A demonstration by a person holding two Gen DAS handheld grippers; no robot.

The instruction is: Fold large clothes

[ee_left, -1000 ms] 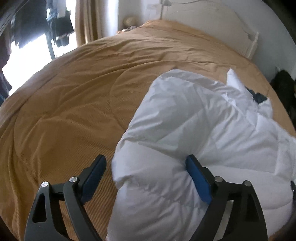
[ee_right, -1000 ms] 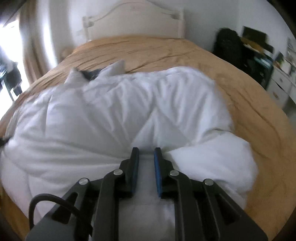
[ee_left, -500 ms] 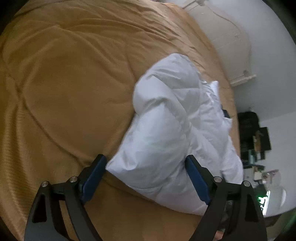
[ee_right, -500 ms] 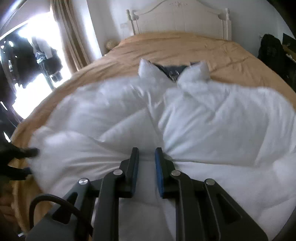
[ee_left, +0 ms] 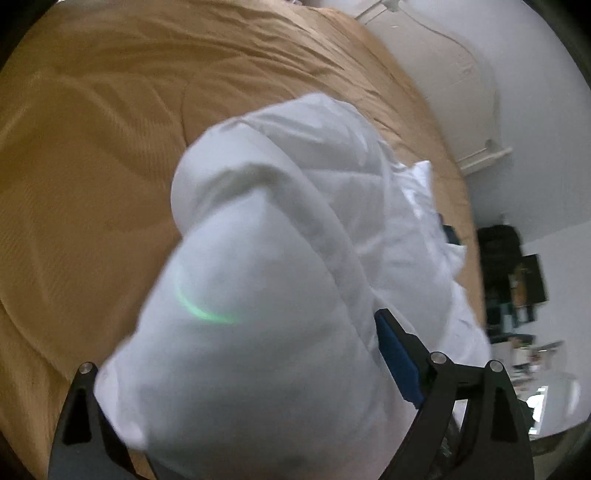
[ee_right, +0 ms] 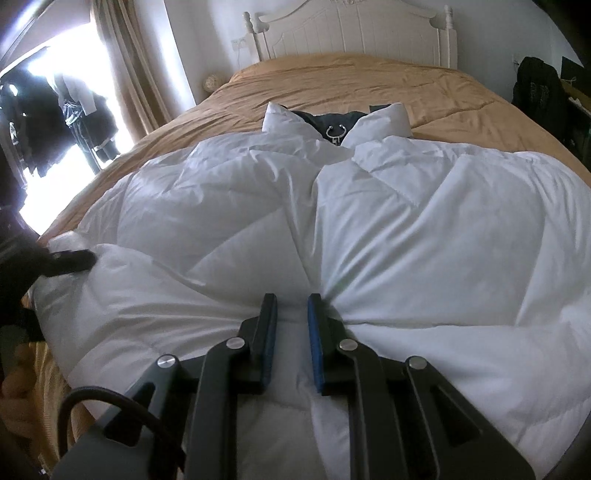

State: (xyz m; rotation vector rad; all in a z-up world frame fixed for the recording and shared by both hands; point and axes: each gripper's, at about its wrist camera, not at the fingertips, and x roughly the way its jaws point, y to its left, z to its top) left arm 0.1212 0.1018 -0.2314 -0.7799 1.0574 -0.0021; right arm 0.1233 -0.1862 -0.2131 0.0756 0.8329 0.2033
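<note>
White puffer jacket [ee_right: 332, 229] lies on the bed [ee_right: 424, 92], collar toward the headboard [ee_right: 351, 33]; right gripper [ee_right: 291, 314] pinches its hem, narrow jaws; left gripper [ee_left: 236, 373], jaws wide, straddles the side bulge.

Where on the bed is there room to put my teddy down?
The tan bedspread is bare between the white puffy jacket and the headboard, and along the window side. The near end is crowded with jacket.
</note>
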